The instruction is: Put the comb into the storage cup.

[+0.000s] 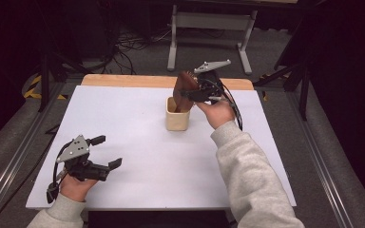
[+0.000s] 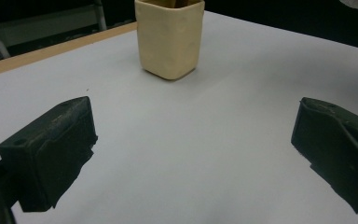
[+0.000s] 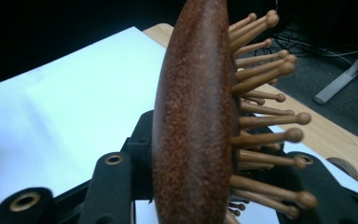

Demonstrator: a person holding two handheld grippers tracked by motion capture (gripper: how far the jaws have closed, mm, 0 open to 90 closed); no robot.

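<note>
At the near left of the white desk [image 1: 138, 156] the left tool [image 1: 108, 152] rests low in the person's hand, its jaws wide apart with nothing between them, pointing toward the cream cup [image 1: 177, 118] that stands mid-desk, well apart from it. Right of centre, the right tool [image 1: 190, 92] is clamped on the head of a brown wooden hairbrush [image 1: 185, 88], whose handle end sits down inside the cup, the brush tilted slightly.
</note>
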